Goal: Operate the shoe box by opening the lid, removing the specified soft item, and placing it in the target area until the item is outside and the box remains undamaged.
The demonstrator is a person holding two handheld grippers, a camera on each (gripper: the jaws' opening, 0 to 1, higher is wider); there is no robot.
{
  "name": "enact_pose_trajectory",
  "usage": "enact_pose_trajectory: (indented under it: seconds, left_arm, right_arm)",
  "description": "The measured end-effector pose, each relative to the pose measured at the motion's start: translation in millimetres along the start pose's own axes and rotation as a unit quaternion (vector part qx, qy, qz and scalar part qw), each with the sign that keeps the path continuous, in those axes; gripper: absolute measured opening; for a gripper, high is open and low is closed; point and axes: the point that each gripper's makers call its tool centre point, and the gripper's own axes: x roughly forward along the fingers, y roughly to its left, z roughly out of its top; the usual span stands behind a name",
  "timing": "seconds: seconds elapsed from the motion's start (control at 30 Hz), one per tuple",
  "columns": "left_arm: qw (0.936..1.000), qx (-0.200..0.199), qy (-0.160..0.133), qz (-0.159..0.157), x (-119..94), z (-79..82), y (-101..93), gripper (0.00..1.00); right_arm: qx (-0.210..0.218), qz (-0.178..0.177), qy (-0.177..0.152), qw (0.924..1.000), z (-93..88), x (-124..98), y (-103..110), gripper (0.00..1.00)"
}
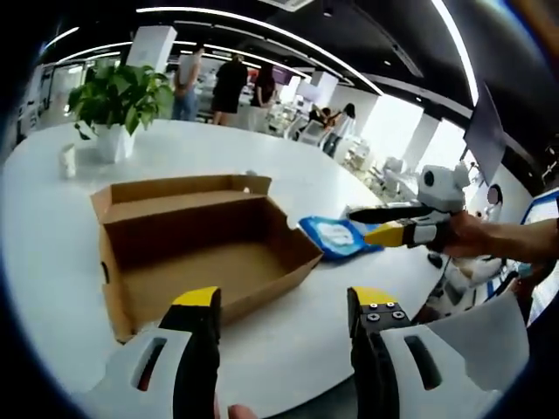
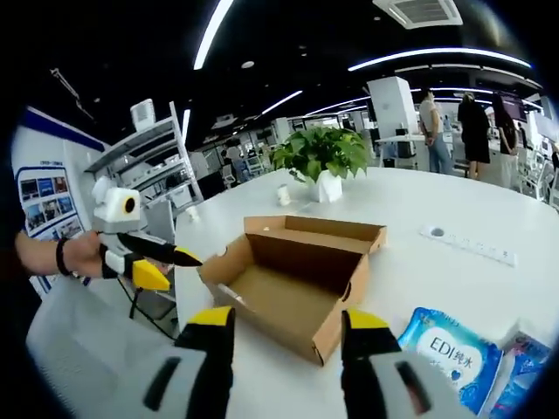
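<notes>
Shoe box (image 1: 205, 249) sits open and empty on the white counter (image 1: 175, 148), lid folded back. Blue soft pack (image 1: 336, 236) lies outside the box, just beside its end. Left gripper (image 1: 284, 305): jaws spread wide, holding nothing, low over the counter's near edge. Right gripper (image 2: 284, 327): jaws apart, empty; seen from the left gripper view it hovers by the pack, possibly touching it, hard to tell. Potted plant (image 1: 118, 105) behind the box.
</notes>
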Motion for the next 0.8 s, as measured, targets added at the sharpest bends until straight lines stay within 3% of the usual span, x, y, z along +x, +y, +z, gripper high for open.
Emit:
enact_pose_trajectory:
  seconds: [0.43, 0.8]
  left_arm:
    - [0.9992, 0.029, 0.027, 0.0, -13, 4.2, 37.1, 0.59]
    - [0.9948, 0.077, 0.066, 0.001, -7, 5.3, 66.4, 0.59]
  right_arm:
    - [0.017, -0.036, -0.022, 0.999, -2.6, -9, 9, 0.47]
    - [0.025, -0.056, -0.032, 0.9976, -13.6, -25, 18, 0.49]
